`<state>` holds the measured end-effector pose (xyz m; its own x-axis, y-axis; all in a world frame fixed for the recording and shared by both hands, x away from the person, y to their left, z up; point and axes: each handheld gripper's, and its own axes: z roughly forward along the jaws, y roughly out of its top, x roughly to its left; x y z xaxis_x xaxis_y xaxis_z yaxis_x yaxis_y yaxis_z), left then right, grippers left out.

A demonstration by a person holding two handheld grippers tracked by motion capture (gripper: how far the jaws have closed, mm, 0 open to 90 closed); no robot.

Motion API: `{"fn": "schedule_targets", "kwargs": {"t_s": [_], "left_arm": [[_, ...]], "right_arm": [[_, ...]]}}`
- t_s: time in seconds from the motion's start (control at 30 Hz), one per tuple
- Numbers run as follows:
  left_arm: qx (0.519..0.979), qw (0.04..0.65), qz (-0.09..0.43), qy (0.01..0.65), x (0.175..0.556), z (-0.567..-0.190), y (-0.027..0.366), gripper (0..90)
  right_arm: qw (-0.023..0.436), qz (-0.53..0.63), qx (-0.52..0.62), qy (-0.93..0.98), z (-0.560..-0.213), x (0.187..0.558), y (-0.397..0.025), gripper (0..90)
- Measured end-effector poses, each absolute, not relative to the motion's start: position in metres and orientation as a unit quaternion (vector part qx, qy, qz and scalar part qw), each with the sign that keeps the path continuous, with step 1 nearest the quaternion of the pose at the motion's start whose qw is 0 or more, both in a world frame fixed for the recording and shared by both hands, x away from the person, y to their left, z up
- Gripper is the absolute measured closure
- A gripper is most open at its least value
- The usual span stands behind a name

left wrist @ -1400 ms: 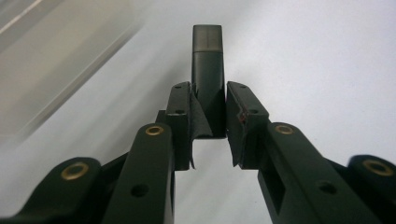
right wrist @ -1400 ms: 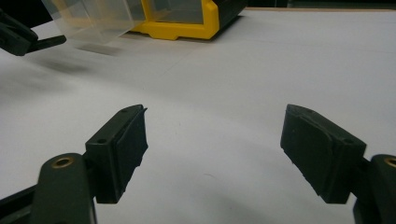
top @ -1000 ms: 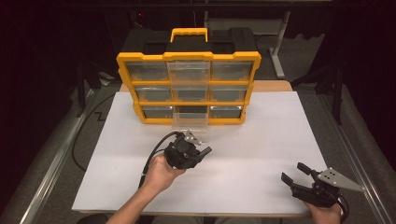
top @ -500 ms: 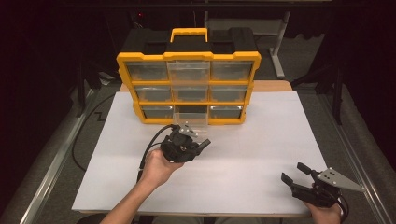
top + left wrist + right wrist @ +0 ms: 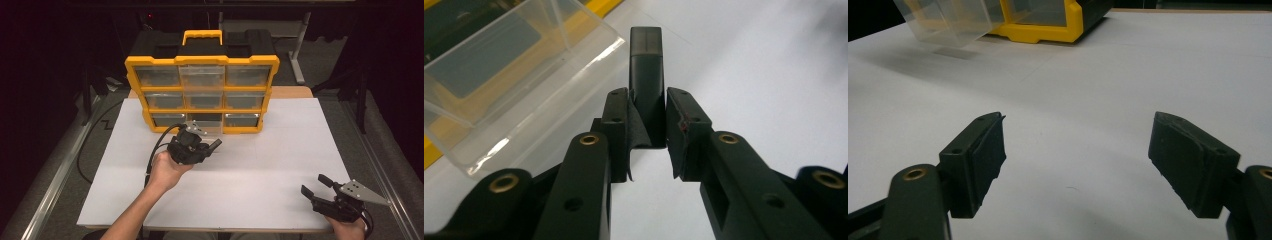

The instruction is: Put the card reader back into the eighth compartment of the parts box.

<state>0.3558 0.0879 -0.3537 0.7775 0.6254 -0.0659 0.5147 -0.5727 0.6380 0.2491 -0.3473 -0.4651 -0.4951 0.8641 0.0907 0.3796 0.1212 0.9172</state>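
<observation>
A yellow and black drawer organizer (image 5: 202, 60) stands at the back of the white table (image 5: 280, 150). Its clear bottom-middle drawer (image 5: 206, 128) is pulled out onto the table. My left gripper (image 5: 210, 148) hovers just in front of that drawer, shut on a small black rectangular block (image 5: 646, 65) that sticks out past the pads. In the left gripper view the clear drawer (image 5: 499, 75) lies just left of the left gripper (image 5: 647, 102). My right gripper (image 5: 314, 184) rests near the table's front right corner, open, with nothing between its pads (image 5: 988, 150).
The organizer's other clear drawers (image 5: 157, 76) are pushed in. A black cable (image 5: 155, 150) loops from the left gripper over the table's left part. In the right gripper view the organizer's yellow corner (image 5: 1048, 31) and the clear drawer (image 5: 948, 20) lie far ahead.
The left hand has carried the black block forward and slightly right, closer to the pulled-out drawer. The right gripper has stayed put.
</observation>
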Motion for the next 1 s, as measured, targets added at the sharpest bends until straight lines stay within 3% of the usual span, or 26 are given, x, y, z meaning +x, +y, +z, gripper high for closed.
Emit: {"fn": "schedule_targets", "kwargs": {"t_s": [1.0], "left_arm": [[0.862, 0.325, 0.098, 0.377, 0.399, -0.355, 0.103, 72.6]], "right_arm": [[0.243, 0.497, 0.44, 0.707, -0.465, 0.249, -0.348, 22.7]]}}
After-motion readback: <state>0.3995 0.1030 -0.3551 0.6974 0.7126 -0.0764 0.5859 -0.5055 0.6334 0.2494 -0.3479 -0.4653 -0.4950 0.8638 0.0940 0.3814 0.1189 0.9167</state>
